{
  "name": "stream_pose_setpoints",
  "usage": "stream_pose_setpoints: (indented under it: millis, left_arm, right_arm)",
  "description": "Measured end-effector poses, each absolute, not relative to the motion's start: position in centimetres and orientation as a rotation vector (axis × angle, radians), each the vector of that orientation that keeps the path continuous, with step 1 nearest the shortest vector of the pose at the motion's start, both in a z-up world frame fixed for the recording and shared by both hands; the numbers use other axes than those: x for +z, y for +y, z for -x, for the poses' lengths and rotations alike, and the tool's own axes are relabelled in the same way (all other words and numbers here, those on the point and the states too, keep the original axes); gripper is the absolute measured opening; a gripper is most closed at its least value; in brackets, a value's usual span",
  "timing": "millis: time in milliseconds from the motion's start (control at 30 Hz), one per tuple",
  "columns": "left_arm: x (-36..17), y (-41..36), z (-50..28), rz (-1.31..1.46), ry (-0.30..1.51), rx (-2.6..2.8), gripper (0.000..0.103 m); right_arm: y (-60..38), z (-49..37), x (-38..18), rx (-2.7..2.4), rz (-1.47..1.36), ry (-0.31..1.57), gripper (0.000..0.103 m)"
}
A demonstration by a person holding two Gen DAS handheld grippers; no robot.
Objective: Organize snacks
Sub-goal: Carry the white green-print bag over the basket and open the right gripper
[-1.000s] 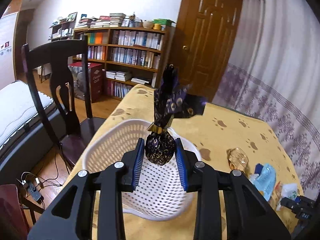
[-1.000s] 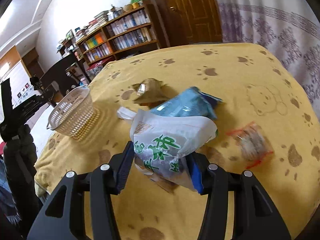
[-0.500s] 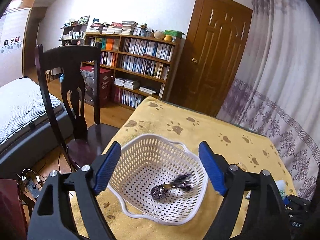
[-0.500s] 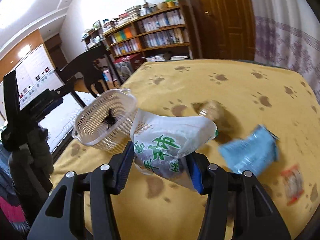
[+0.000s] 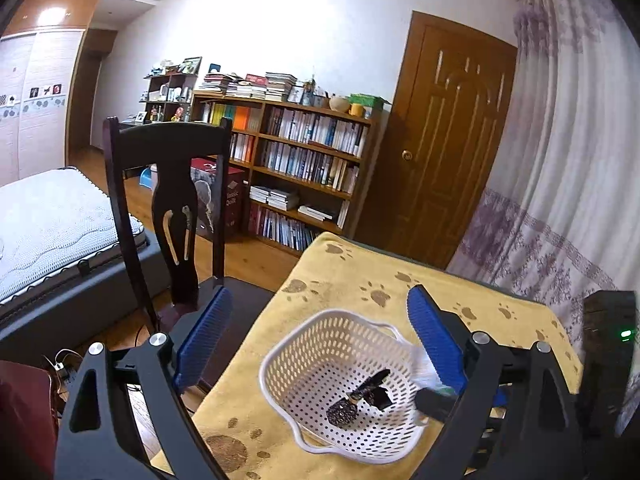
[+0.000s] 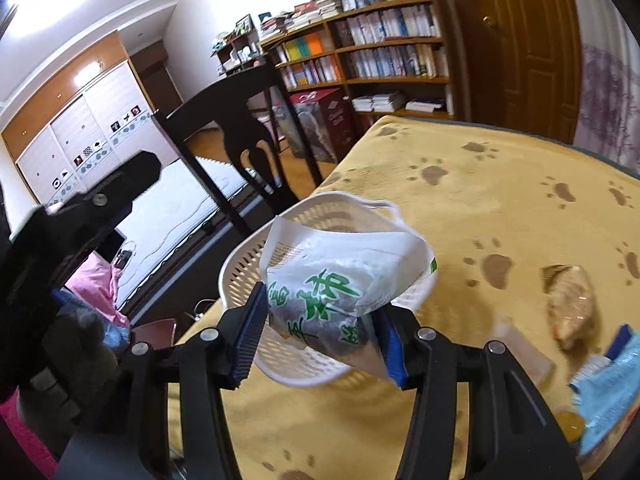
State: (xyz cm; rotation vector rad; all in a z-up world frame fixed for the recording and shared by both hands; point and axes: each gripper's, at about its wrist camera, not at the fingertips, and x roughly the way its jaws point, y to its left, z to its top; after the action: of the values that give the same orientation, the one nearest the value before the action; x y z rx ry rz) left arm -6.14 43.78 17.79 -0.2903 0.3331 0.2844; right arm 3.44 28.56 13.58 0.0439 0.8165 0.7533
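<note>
room: bookcase (image 5: pixel 296 160), brown door (image 5: pixel 444 152), patterned curtain (image 5: pixel 560 184), dark wooden chair (image 5: pixel 172 184) drawn up beside the surface (image 5: pixel 360 276), bed (image 5: pixel 52 216) to the far left.

surface: covered in yellow cloth with brown paw prints.

white basket (image 5: pixel 316 352): perforated plastic, standing near the chair-side edge of the surface. contents: one dark wrapped candy (image 5: pixel 352 402) with a twisted tail, lying on the basket floor.

left claw (image 5: pixel 316 344): released, blue pads spread wide, empty, held above the basket.

right claw (image 6: pixel 320 332): clenched on a white snack bag (image 6: pixel 340 276) with green characters; bag held above the near rim of the basket, a corner of it visible at the basket's edge in the left wrist view.

loose items on the surface, right wrist view: brownish clear-wrapped snack (image 6: pixel 572 304) to the right of the basket; light blue packet (image 6: pixel 612 392) at the lower right, well apart from the basket.
</note>
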Motion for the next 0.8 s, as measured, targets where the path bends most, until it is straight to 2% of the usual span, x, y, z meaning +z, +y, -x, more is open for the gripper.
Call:
stream_pose_setpoints:
  millis: [200, 267, 333, 800]
  left_arm:
    - [18.0, 44.4, 6.5, 0.318, 0.322, 0.287, 0.091]
    - [18.0, 44.6, 6.5, 0.319, 0.320, 0.284, 0.091]
    - [18.1, 44.4, 6.4, 0.321, 0.320, 0.280, 0.091]
    - [17.9, 43.6, 6.4, 0.310, 0.324, 0.259, 0.091]
  right_arm:
    - [31.9, -4.9, 12.5, 0.808, -0.082, 0.902, 0.057]
    - [32.4, -5.0, 12.3, 0.804, -0.082, 0.904, 0.061]
    - [32.3, -5.2, 12.1, 0.799, -0.093, 0.900, 0.069]
    - [29.9, -5.0, 11.9, 0.771, -0.134, 0.873, 0.069]
